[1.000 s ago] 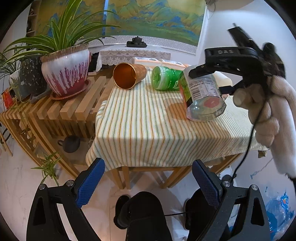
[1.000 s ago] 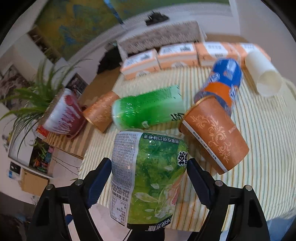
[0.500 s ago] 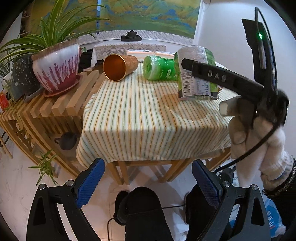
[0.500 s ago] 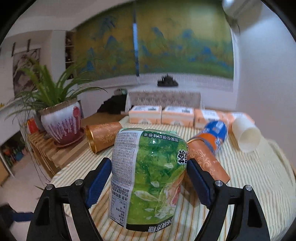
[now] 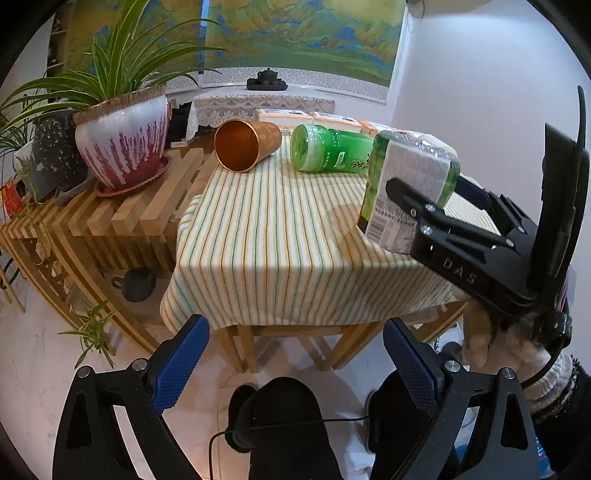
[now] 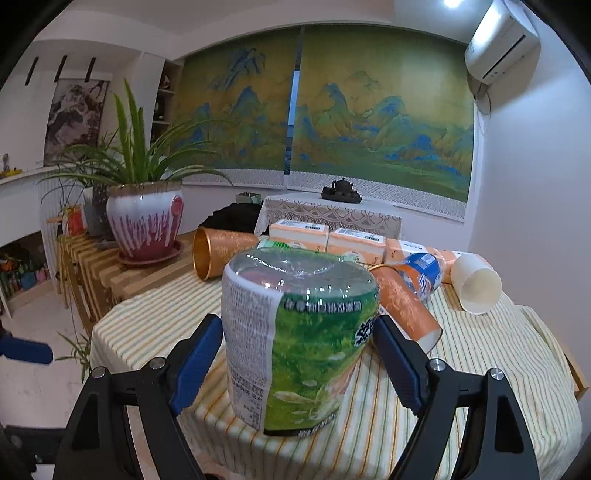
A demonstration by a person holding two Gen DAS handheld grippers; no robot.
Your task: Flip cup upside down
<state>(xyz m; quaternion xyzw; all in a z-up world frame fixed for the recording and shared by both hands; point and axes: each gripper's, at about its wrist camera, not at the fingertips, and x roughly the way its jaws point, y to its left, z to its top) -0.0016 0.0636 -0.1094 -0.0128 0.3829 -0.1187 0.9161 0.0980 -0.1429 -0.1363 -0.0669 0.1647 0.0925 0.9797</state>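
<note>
Now the right gripper (image 6: 299,354) clamps the green-wrapped cup (image 6: 295,343) near the striped table's (image 5: 273,236) near right edge, seemingly inverted just above the cloth, so I'd lower, then release; the left gripper (image 5: 295,365) hangs open, empty.

Both fisheye views bend strongly at dark round edges. A ceiling lamp (image 6: 451,3) glares above; the striped tablecloth (image 5: 280,236) carries soft shadows. Focus is sharp.

Right tool (image 6: 297,354) clamps the cup (image 6: 295,343); left tool (image 5: 295,354) hangs spread.
</note>
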